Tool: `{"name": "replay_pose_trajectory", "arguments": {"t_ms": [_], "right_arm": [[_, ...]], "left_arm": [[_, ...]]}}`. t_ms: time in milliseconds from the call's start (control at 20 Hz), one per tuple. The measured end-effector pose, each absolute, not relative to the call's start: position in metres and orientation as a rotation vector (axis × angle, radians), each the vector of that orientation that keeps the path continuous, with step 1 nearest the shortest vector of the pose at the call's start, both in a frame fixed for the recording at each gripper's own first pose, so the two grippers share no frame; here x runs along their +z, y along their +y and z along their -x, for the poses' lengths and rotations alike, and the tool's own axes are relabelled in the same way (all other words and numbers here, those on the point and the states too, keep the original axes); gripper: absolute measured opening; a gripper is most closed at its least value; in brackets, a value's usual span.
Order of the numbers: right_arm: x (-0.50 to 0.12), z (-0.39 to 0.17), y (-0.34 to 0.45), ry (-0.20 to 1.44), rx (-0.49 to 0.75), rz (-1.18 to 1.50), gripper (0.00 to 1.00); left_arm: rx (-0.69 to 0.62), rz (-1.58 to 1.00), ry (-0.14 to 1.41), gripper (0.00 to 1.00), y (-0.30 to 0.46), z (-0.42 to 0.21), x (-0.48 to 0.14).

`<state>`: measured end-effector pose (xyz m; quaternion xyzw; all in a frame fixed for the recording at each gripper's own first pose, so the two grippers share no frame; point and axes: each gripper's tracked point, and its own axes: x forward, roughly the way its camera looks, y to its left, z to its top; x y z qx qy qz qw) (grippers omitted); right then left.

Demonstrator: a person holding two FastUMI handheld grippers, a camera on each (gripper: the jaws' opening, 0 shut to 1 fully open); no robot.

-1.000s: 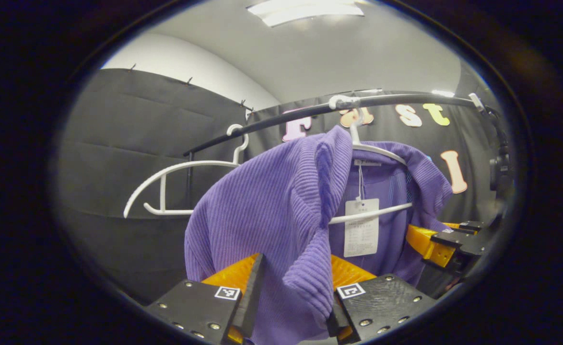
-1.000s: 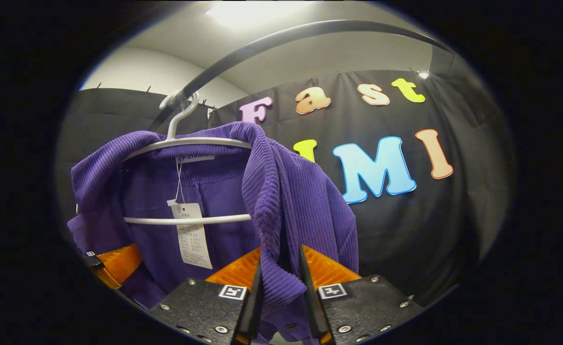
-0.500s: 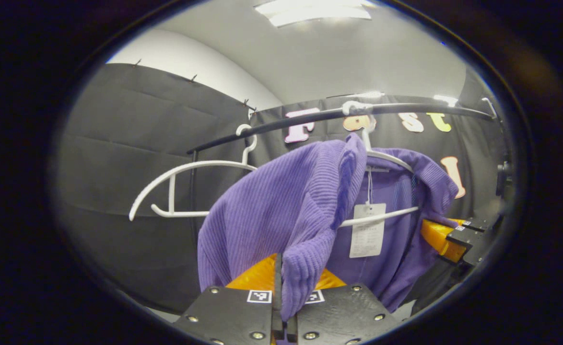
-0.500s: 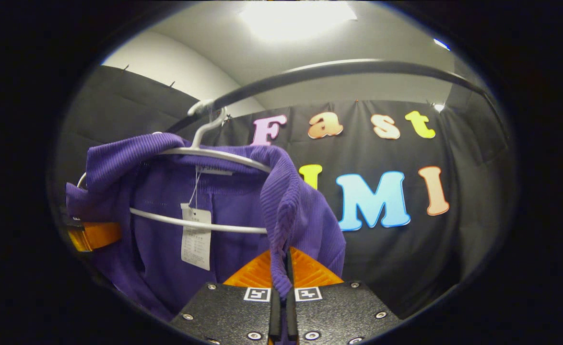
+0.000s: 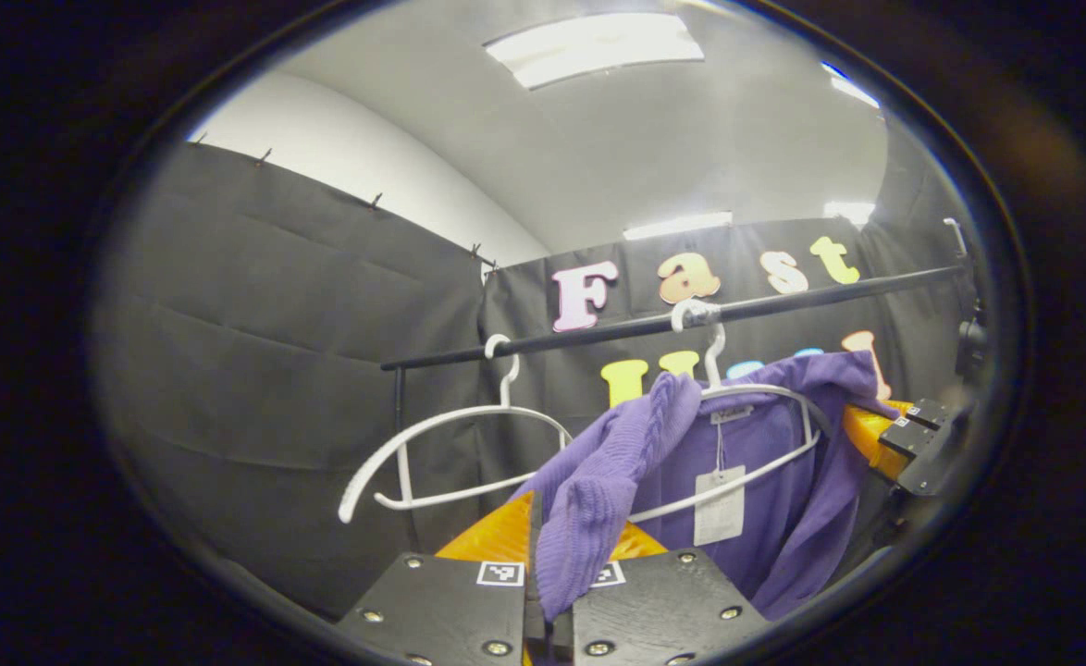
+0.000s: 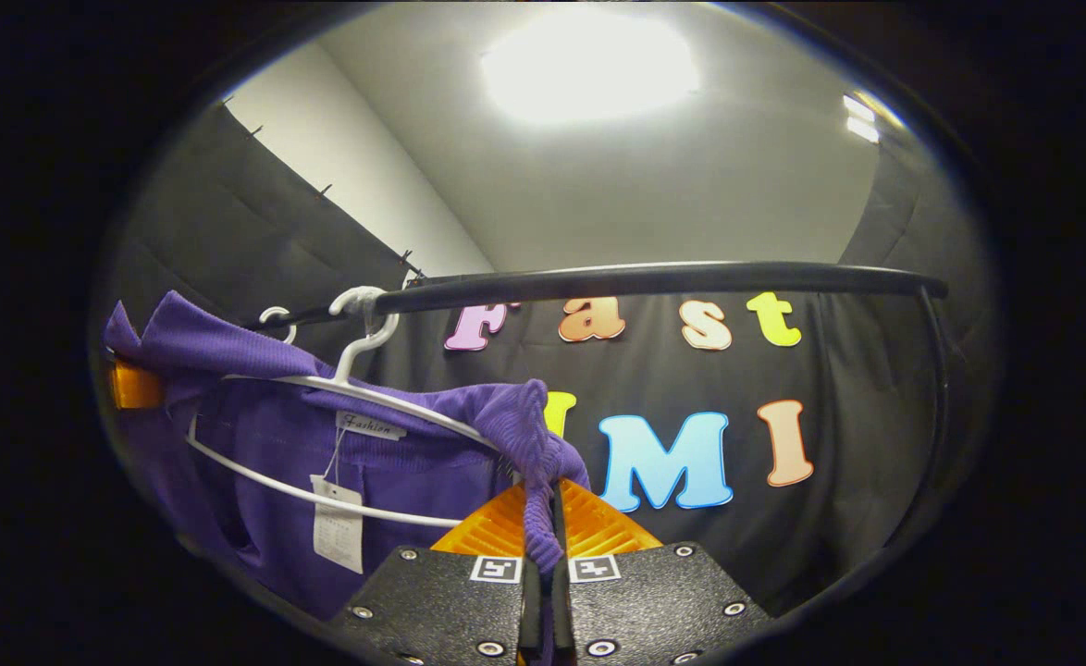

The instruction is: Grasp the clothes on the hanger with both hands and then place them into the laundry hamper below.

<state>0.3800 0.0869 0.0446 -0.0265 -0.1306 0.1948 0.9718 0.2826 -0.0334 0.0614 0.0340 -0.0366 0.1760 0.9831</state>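
A: How many things hang on the rail?

B: Two white hangers hang on one black rail (image 5: 617,330). The empty hanger (image 5: 450,453) is beside the hanger (image 5: 765,435) carrying the one purple garment (image 5: 765,499).

A: Where is that garment?

B: It is draped on its hanger, with one paper tag (image 5: 719,504) dangling inside. Each side is pulled toward a gripper.

A: And the grippers?

B: Two. The left gripper (image 5: 548,578) is clamped on a ribbed fold of the garment. In the right gripper view, the right gripper (image 6: 543,546) pinches the other edge.

A: Anything in the way?

B: The hanger's wire lies inside the garment. Black cloth walls stand behind.
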Motion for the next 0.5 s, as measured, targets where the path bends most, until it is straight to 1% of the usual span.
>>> {"name": "replay_pose_trajectory", "arguments": {"t_ms": [250, 500], "right_arm": [[0.061, -0.401, 0.066, -0.306, 0.345, 0.08, 0.04], [0.066, -0.42, 0.062, -0.329, 0.323, 0.098, 0.04]], "left_arm": [[0.352, -0.122, -0.094, 0.0, -0.019, -0.285, 0.088], [0.336, -0.142, -0.092, 0.0, 0.0, -0.295, 0.101]]}}
